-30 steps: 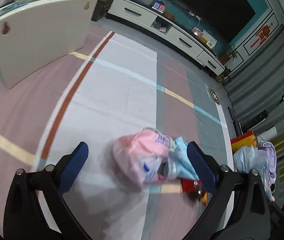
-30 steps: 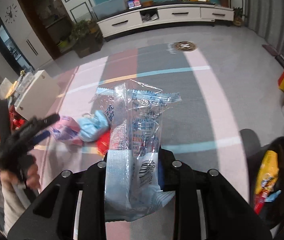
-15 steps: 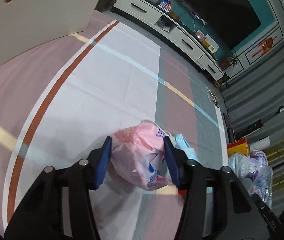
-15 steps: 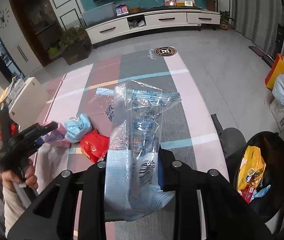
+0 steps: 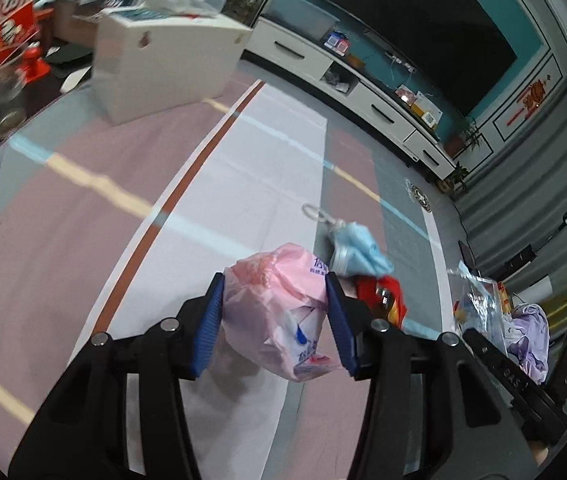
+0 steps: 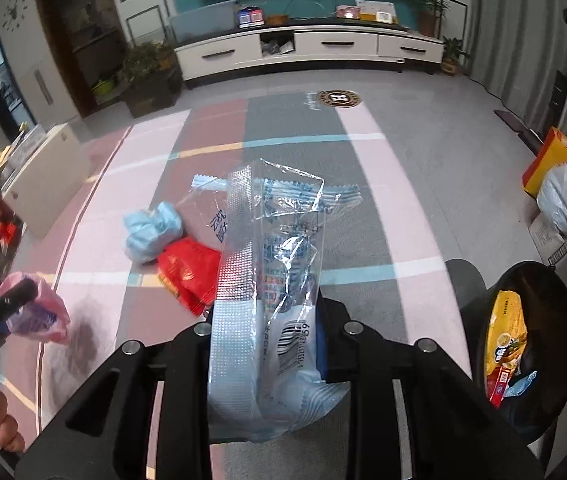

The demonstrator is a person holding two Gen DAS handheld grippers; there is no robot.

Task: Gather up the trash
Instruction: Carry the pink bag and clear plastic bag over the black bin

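step: both grippers loaded, carry to bin looks next
left gripper (image 5: 275,316): closed on pink plastic bag (image 5: 279,312), blue pads pressing its two sides; bag off the floor mat (image 5: 243,168), bulging out ahead of the jaws; the jaws closed in on it within the last second
right gripper (image 6: 267,344): narrow, clamped on clear printed wrapper (image 6: 271,248), which sticks up and forward past the jaws
bin: black trash bin (image 6: 563,308) low right of right gripper, near it, open top, yellow packet (image 6: 505,340) and other scraps already inside
left on floor: crumpled blue mask (image 6: 151,230) and red snack packet (image 6: 189,274), touching each other, just ahead-left of right gripper, ahead-right of left gripper
progress: judged midway, two pieces held, two still down
next move: swing right gripper over bin mouth, open, drop wrapper; left follows with pink bag
watch: light film may cling to the pads; the pink bag is soft and could slip out
unclear: the print on the wrapper, blurred
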